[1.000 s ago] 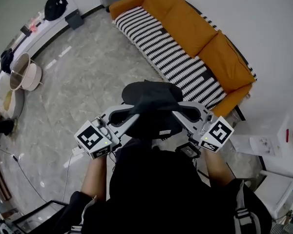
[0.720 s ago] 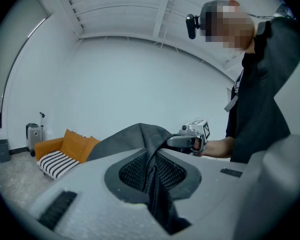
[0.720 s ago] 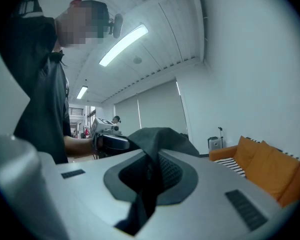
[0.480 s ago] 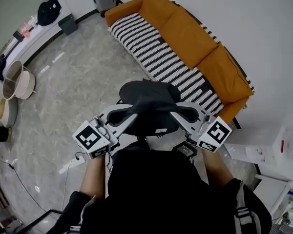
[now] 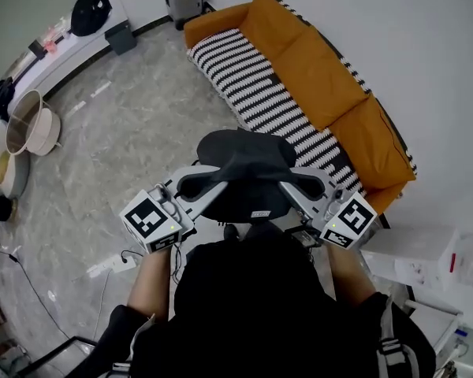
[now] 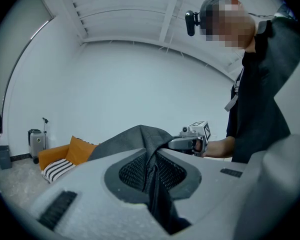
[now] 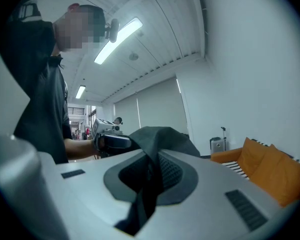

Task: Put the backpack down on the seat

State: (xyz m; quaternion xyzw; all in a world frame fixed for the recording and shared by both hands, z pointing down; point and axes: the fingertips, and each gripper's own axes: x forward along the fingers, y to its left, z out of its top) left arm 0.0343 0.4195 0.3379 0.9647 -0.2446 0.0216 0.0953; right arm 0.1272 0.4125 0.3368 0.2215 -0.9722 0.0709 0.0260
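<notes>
- The left gripper (image 6: 151, 170) is closed narrow on a fold of black fabric at the left side of the backpack (image 5: 244, 172).
- The right gripper (image 7: 149, 175) is clamped the same way on a fold at the bag's right side.
- The backpack hangs between the two grippers, in front of the person's chest, above the grey floor (image 5: 126, 132).
- Beyond it stands the orange sofa (image 5: 319, 73). Its striped seat (image 5: 256, 93) lies just past the backpack, and the bag is not resting on it.

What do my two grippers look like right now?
The left gripper and right gripper match: light grey bodies, wide grey jaws with dark meshed pads, each topped by a white cube with black square markers. The person wears a black top.
</notes>
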